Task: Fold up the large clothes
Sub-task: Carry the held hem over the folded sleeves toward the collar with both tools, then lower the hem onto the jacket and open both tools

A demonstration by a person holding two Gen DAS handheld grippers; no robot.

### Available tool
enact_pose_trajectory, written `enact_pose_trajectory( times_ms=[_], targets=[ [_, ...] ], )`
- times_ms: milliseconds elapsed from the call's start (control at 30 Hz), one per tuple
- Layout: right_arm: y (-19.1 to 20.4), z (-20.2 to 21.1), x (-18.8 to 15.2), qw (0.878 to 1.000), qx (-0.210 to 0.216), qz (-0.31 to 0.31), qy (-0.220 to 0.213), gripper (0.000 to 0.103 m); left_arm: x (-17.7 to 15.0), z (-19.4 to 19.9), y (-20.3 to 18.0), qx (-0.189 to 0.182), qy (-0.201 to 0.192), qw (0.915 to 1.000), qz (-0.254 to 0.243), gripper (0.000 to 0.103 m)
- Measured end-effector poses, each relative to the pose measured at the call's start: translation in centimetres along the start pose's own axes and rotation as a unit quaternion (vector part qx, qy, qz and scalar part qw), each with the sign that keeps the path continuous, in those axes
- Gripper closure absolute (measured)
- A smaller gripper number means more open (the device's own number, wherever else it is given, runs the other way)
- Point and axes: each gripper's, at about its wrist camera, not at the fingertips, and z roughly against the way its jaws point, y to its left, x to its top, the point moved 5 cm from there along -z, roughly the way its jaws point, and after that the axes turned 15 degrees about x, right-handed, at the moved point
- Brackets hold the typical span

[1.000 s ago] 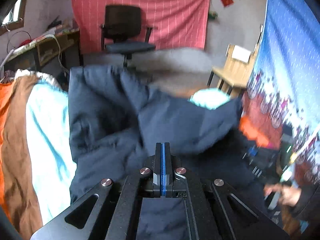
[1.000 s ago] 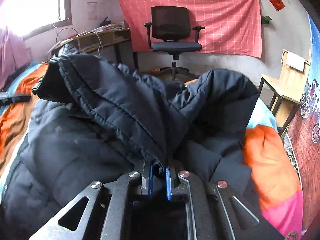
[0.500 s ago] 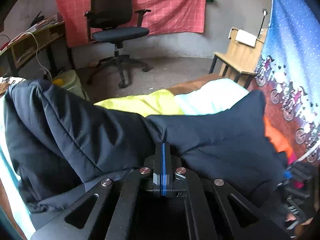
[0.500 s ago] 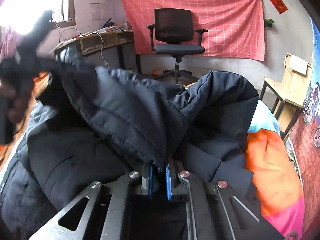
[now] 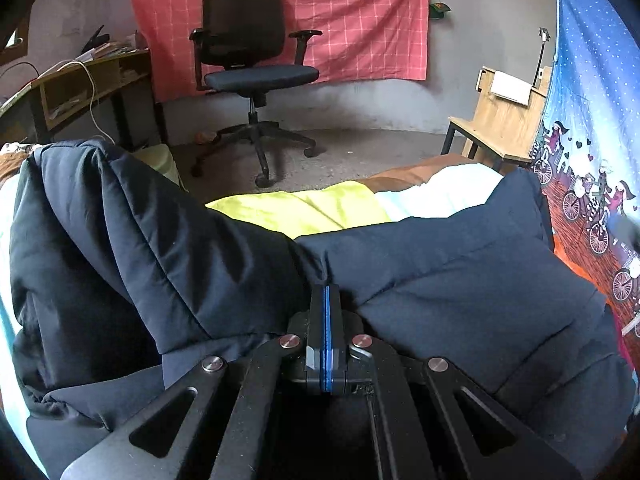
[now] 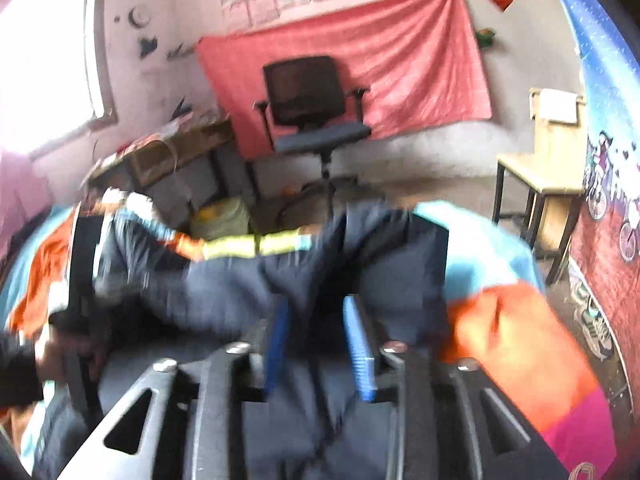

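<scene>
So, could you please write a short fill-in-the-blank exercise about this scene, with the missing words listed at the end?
1. The garment being folded is a dark navy padded ____.
2. The left gripper has its jaws ____ on the jacket.
3. The right gripper has blue pads, and its jaws have just been ____; jacket fabric lies between them.
4. Against the pink checked wall cloth stands a black office ____.

Missing words: jacket; shut; opening; chair

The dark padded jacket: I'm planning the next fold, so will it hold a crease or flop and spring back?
The jacket probably flops: it drapes in soft humps over the bed. Its quilted padding looks puffy, so creases likely spring back. Likely light for its bulk.
</scene>
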Motion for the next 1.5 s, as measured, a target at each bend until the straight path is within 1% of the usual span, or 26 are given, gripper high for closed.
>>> enact_pose_trajectory(
  times_ms=[33, 100, 133, 167, 200, 267, 300, 367, 433, 467, 500, 567, 700, 833, 867, 967, 1033, 1067, 1100, 1167, 1200, 1233, 1267, 1367, 1400, 1500],
  targets=[
    [0.2, -1.2, 0.9, 1.000, 0.007, 0.005, 0.005, 0.063, 0.1, -0.1, 0.0, 0.000, 0.001, 1.0000, 0.000, 0.103],
    [1.1, -5.2, 2.5, 0.999, 0.023, 0.026, 0.033, 0.063, 0.0, 0.0, 0.2, -0.001, 0.004, 1.0000, 0.003, 0.103],
    [1.4, -6.8, 2.6, 0.998, 0.021, 0.044, 0.047, 0.063, 0.2, 0.0, 0.4, -0.002, 0.004, 1.0000, 0.007, 0.103],
    [1.5, -8.7, 2.8, 0.995, 0.007, 0.069, 0.066, 0.064, 0.3, 0.0, 0.6, -0.001, 0.004, 0.9999, 0.014, 0.103],
    [1.2, -10.0, 2.6, 0.993, -0.010, 0.084, 0.083, 0.068, 0.2, 0.0, 0.8, 0.000, 0.005, 0.9998, 0.020, 0.103],
    [-0.6, -12.3, 1.9, 0.989, -0.059, 0.080, 0.112, 0.071, 0.3, -0.4, 1.3, -0.004, 0.006, 0.9994, 0.034, 0.102],
    [-2.1, -13.1, 1.4, 0.987, -0.077, 0.059, 0.124, 0.081, 0.4, -0.5, 1.3, -0.005, 0.006, 0.9992, 0.038, 0.102],
    [-5.0, -13.8, 0.0, 0.988, -0.065, -0.009, 0.141, 0.086, 0.3, -1.0, 1.1, -0.004, 0.003, 0.9991, 0.041, 0.102],
    [-7.5, -14.3, -1.3, 0.985, -0.059, -0.066, 0.148, 0.103, 0.3, -1.4, 1.0, 0.000, 0.002, 0.9992, 0.040, 0.102],
    [-8.4, -14.4, -1.7, 0.984, -0.049, -0.090, 0.146, 0.103, 0.2, -1.7, 1.0, -0.001, 0.003, 0.9991, 0.042, 0.102],
    [-9.4, -14.7, -2.2, 0.982, -0.027, -0.123, 0.143, 0.103, 0.2, -1.9, 1.1, -0.004, 0.005, 0.9989, 0.045, 0.102],
    [-10.5, -15.2, -2.6, 0.977, -0.003, -0.156, 0.143, 0.103, 0.0, -2.7, 1.4, -0.020, 0.010, 0.9979, 0.061, 0.102],
    [-11.9, -16.0, -3.3, 0.968, 0.028, -0.197, 0.153, 0.103, 0.1, -3.9, 2.2, -0.035, 0.020, 0.9955, 0.085, 0.102],
    [-12.3, -16.2, -3.2, 0.963, 0.032, -0.210, 0.163, 0.103, 0.5, -3.6, 2.6, -0.031, 0.028, 0.9956, 0.084, 0.102],
    [-12.2, -16.2, -3.1, 0.964, 0.029, -0.207, 0.165, 0.103, 0.7, -3.3, 2.6, -0.026, 0.029, 0.9961, 0.079, 0.102],
    [-11.1, -15.8, -2.7, 0.971, -0.003, -0.166, 0.172, 0.103, 1.7, -1.2, 2.4, -0.012, 0.026, 0.9982, 0.053, 0.102],
    [-10.2, -15.1, -2.1, 0.975, -0.025, -0.134, 0.174, 0.103, 2.9, 0.6, 2.9, -0.013, -0.001, 0.9993, 0.036, 0.102],
    [-9.4, -14.5, -1.4, 0.979, -0.031, -0.116, 0.167, 0.100, 3.4, 1.0, 3.1, -0.008, -0.012, 0.9993, 0.034, 0.102],
    [-8.8, -14.0, -1.0, 0.981, -0.034, -0.101, 0.160, 0.098, 4.4, 1.6, 3.9, -0.002, -0.026, 0.9989, 0.039, 0.102],
    [-7.0, -12.6, -0.1, 0.988, -0.033, -0.059, 0.141, 0.093, 5.8, 1.8, 5.2, 0.000, -0.035, 0.9978, 0.056, 0.102],
    [-5.8, -11.9, 0.3, 0.990, -0.024, -0.035, 0.133, 0.090, 6.6, 1.4, 6.3, 0.012, -0.034, 0.9971, 0.067, 0.102],
    [-5.0, -11.8, 0.2, 0.991, -0.020, -0.021, 0.134, 0.087, 7.1, 0.5, 7.2, 0.034, -0.019, 0.9964, 0.076, 0.102],
    [-4.2, -11.6, 0.1, 0.990, -0.019, -0.005, 0.140, 0.087, 7.2, -0.7, 8.1, 0.051, 0.006, 0.9954, 0.081, 0.102],
    [-2.3, -10.8, 0.0, 0.989, -0.018, 0.031, 0.142, 0.087, 6.1, -3.8, 10.5, 0.077, 0.075, 0.9893, 0.099, 0.102],
    [-1.8, -10.4, 0.0, 0.989, -0.012, 0.036, 0.140, 0.087, 5.5, -4.3, 11.1, 0.075, 0.090, 0.9875, 0.106, 0.102],
    [-0.9, -10.0, -0.5, 0.988, 0.008, 0.040, 0.149, 0.086, 4.0, -5.4, 12.1, 0.059, 0.111, 0.9829, 0.134, 0.102]
  ],
)
